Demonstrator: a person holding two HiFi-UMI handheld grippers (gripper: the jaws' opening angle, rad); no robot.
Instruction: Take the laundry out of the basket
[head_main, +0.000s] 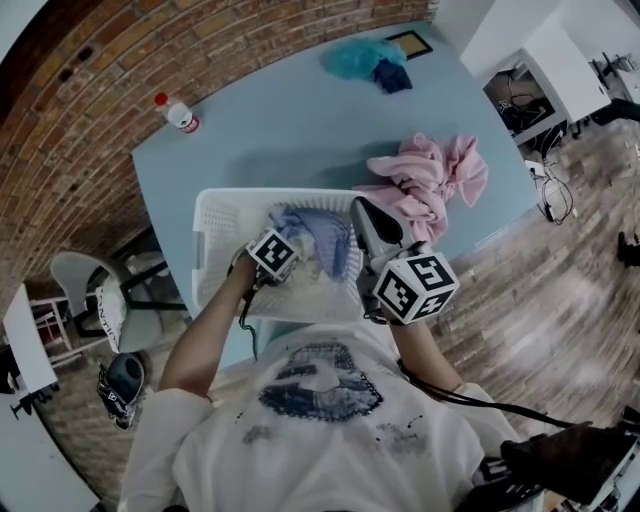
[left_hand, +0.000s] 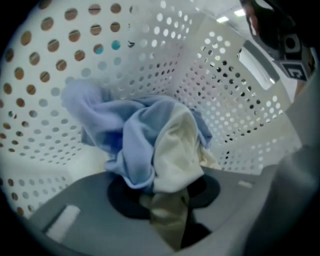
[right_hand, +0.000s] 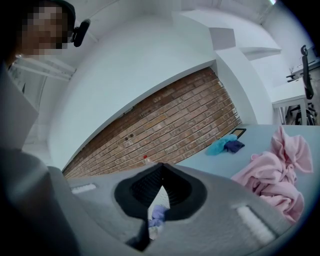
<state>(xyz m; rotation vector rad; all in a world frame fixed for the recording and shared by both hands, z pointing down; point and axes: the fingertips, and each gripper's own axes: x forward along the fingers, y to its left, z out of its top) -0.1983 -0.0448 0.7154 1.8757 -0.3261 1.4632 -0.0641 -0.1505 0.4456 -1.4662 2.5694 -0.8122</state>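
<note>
1. Sitting low inside the white perforated plastic laundry basket (left_hand: 210, 85), the left claw (left_hand: 166, 199) is clenched on a bundle of pale blue and cream cloth (left_hand: 150, 140). A cream fold is pinched between its two jaws at the lower middle of the left gripper view.
2. The rest of that bundle rises out of the grip and fills the centre of that view, with the basket's holed walls curving round behind it.
3. In the head view the basket stands at the frame's centre on the light blue tabletop (head_main: 290, 130), at the tabletop edge nearest the person. The cloth lies in the basket's right half.
4. The right claw (right_hand: 160, 172) grasps nothing, and its jaw tips are closed together. In the head view it is over the basket's right rim, pointing toward the top of the frame.
5. A heap of pink cloth (head_main: 430, 180) lies on the tabletop outside the basket, just beside its upper right corner.
6. Teal and dark blue cloths (head_main: 368, 60) lie together near the top edge of the head view, well apart from the basket.
7. A small pale plastic bottle with a red cap (head_main: 180, 116) sits at the upper left, near the tabletop's corner and close to the red brick wall (head_main: 200, 40).
</note>
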